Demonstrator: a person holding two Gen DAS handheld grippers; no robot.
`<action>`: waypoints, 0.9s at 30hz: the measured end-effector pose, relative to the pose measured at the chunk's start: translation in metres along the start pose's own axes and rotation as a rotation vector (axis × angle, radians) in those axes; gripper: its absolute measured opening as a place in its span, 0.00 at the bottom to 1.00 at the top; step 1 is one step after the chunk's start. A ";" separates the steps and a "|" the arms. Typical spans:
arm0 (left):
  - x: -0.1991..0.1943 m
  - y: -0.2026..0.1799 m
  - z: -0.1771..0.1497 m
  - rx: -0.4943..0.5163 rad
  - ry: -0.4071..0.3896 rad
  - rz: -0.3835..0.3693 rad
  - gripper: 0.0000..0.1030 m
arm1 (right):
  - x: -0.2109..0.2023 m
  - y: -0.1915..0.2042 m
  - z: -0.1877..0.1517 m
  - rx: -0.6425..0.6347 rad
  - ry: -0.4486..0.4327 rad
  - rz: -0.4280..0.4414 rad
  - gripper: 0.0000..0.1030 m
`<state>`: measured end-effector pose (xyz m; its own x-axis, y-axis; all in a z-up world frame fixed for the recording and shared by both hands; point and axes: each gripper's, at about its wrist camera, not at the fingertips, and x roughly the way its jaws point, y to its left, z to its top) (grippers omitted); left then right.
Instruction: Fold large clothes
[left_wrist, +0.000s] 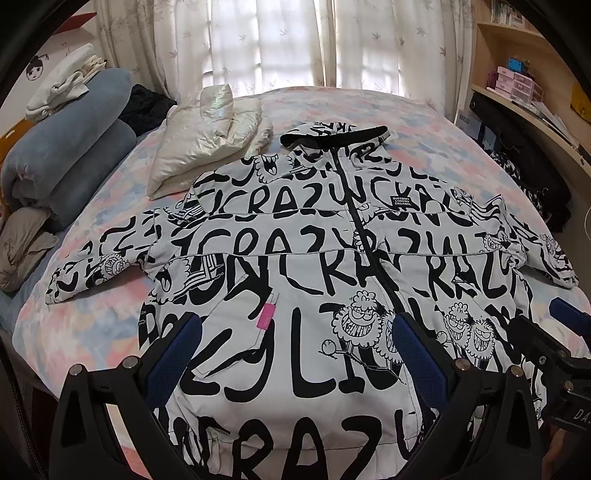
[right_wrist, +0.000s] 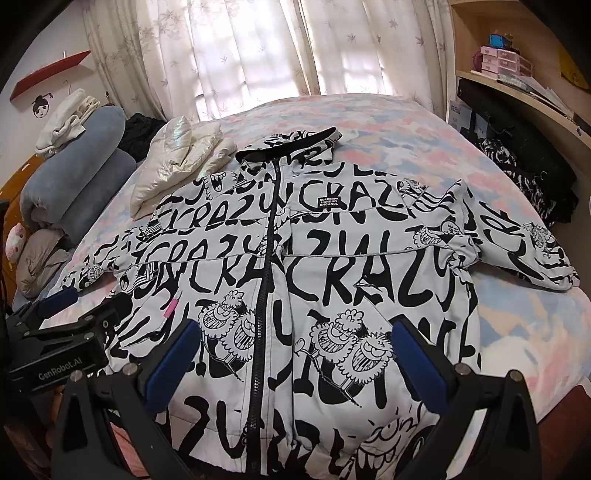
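A large white jacket (left_wrist: 295, 258) (right_wrist: 314, 258) with black lettering and cartoon faces lies flat, front up, on the bed, zipped, hood at the far end, both sleeves spread sideways. My left gripper (left_wrist: 295, 354) hovers open over the jacket's lower left half, its blue-padded fingers (left_wrist: 173, 354) wide apart with nothing between them. My right gripper (right_wrist: 295, 358) hovers open over the lower right half, near the zipper (right_wrist: 266, 280). Each gripper shows in the other's view: the right gripper (left_wrist: 554, 350) at the right edge, the left gripper (right_wrist: 62, 328) at the left edge.
The bed (left_wrist: 92, 332) has a pastel patterned sheet. A folded shiny cream puffer jacket (left_wrist: 210, 144) lies beyond the left shoulder. Rolled blue blankets (left_wrist: 70, 147) and grey bedding sit at the far left. Dark clothes (right_wrist: 524, 181) and wooden shelves (right_wrist: 517, 74) stand at the right.
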<state>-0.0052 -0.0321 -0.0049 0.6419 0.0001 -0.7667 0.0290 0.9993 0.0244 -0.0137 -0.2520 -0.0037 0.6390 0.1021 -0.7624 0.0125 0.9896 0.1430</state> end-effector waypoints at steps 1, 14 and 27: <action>0.001 -0.004 0.001 0.003 0.000 0.003 0.99 | 0.000 0.000 -0.001 0.006 0.003 0.003 1.00; 0.006 -0.024 0.031 0.006 -0.019 -0.004 0.99 | 0.003 -0.030 0.014 0.066 -0.020 0.090 1.00; -0.032 -0.076 0.114 0.078 -0.222 -0.144 0.99 | -0.080 -0.089 0.082 0.054 -0.263 0.002 1.00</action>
<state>0.0593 -0.1119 0.0902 0.7791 -0.1590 -0.6064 0.1859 0.9824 -0.0187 -0.0029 -0.3571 0.0964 0.8168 0.0669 -0.5731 0.0481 0.9819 0.1833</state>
